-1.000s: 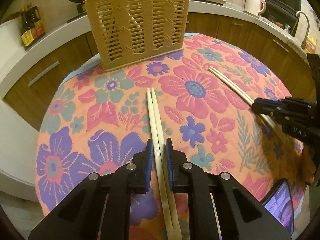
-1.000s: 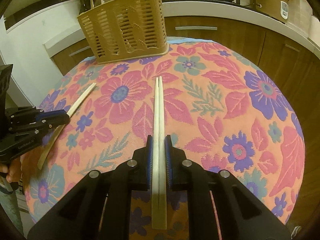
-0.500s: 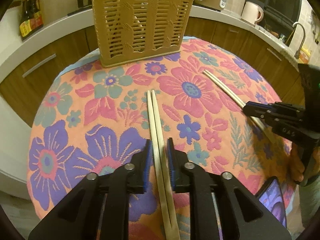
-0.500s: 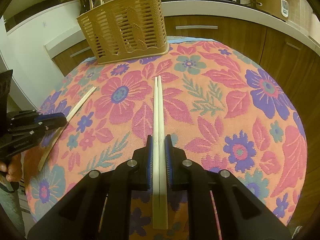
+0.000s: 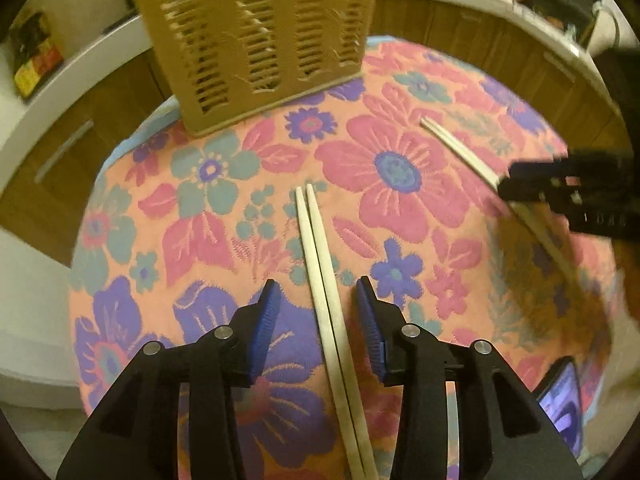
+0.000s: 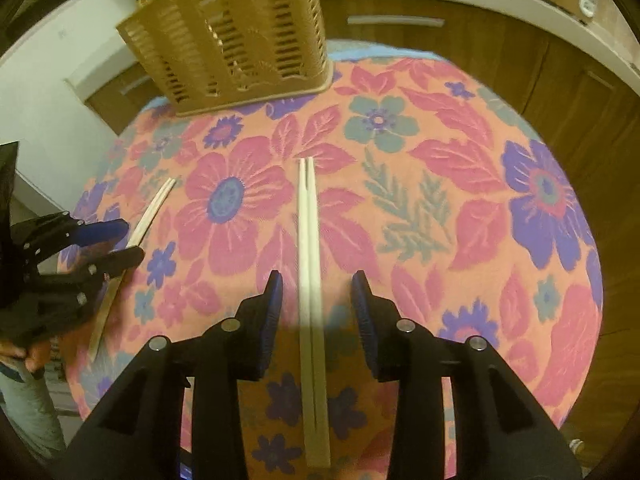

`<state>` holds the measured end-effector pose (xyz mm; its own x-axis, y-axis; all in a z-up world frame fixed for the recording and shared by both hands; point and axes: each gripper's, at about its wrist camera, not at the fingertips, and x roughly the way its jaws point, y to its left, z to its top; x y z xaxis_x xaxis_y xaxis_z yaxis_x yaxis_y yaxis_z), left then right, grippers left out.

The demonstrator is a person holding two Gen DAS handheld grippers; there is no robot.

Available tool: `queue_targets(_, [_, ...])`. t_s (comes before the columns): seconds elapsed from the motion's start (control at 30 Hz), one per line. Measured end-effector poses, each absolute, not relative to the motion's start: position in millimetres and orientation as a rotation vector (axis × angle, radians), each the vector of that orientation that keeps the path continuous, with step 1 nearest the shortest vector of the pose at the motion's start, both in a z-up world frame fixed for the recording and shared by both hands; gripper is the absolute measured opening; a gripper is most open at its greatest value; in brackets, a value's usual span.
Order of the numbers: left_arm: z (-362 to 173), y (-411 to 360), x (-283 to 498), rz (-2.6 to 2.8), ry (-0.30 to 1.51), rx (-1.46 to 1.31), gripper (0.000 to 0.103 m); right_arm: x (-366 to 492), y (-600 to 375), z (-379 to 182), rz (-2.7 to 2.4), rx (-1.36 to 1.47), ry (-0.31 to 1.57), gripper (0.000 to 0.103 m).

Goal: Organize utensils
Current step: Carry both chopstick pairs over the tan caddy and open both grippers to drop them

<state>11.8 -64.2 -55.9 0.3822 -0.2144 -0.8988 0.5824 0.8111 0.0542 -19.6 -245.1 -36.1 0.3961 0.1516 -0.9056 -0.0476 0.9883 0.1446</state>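
Kitchen setting: a round table under a flowered cloth (image 5: pixel 224 168) carried a slotted basket (image 5: pixel 256 40) at its far edge and two pairs of chopsticks lying flat. Left gripper (image 5: pixel 316 312) and right gripper (image 6: pixel 316 304) each straddled a pair (image 5: pixel 320 264) (image 6: pixel 309 248), fingers wide, touching nothing. Chopsticks judged light, stiff, smooth, apt to roll or split apart; best pinched together mid-length.

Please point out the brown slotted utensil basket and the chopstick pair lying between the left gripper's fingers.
utensil basket (image 5: pixel 256 40), left wrist view, middle of its slotted front wall.
chopstick pair (image 5: pixel 320 264), left wrist view, mid-length of the two sticks on the cloth.
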Motion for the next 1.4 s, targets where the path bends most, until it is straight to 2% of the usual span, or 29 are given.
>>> queue_targets(0.07, [-56.7, -68.9, 11.0, -0.520, 1.069, 0.430, 0.036, -11.8, -239.5, -38.9, 0.111, 0.073, 1.195, 0.032])
queue_targets(0.13, [-57.3, -70.7, 10.7, -0.530, 1.070, 0.444, 0.029, -4.6, -224.3, -39.1, 0.083, -0.015, 1.223, 0.018])
queue_targets(0.17, [-57.3, -72.1, 9.3, -0.539, 1.072, 0.445, 0.021, -2.8, -218.1, -39.0, 0.074, -0.051, 1.229, 0.011])
queue_targets(0.2, [-57.3, -74.1, 6.8, -0.541, 1.064, 0.457, 0.013, -1.1, -211.6, -39.0, 0.088, -0.074, 1.241, 0.009])
queue_targets(0.23, [-57.4, -75.8, 5.3, -0.539, 1.059, 0.464, 0.012, 0.1, -208.1, -39.1, 0.096, -0.081, 1.248, 0.009])
queue_targets(0.33, [-55.3, -70.1, 4.2, -0.551, 1.033, 0.406, 0.011, -1.4, -203.2, -31.9, 0.171, -0.042, 1.228, 0.009])
queue_targets(0.5, [-8.3, -27.8, 17.2, -0.583, 0.865, 0.108, 0.010, -7.6, -200.2, 8.9, 0.249, 0.012, 1.092, 0.009])
queue_targets(0.7, [67.2, -1.9, 38.7, -0.584, 0.608, -0.058, 0.010, 2.4, -195.2, 96.2, 0.313, 0.006, 0.796, 0.009])
queue_targets(0.97, [141.7, -11.0, 74.5, -0.547, 0.334, -0.109, 0.010, 55.3, -185.7, 170.1, 0.259, 0.038, 0.474, 0.009])
queue_targets(1.23, [161.2, -30.8, 109.7, -0.494, 0.171, -0.076, 0.010, 115.0, -176.7, 172.5, 0.186, 0.065, 0.296, 0.009])
queue_targets(1.4, [142.8, -38.5, 131.2, -0.464, 0.155, -0.046, 0.011, 136.3, -178.6, 151.7, 0.163, 0.074, 0.256, 0.009])
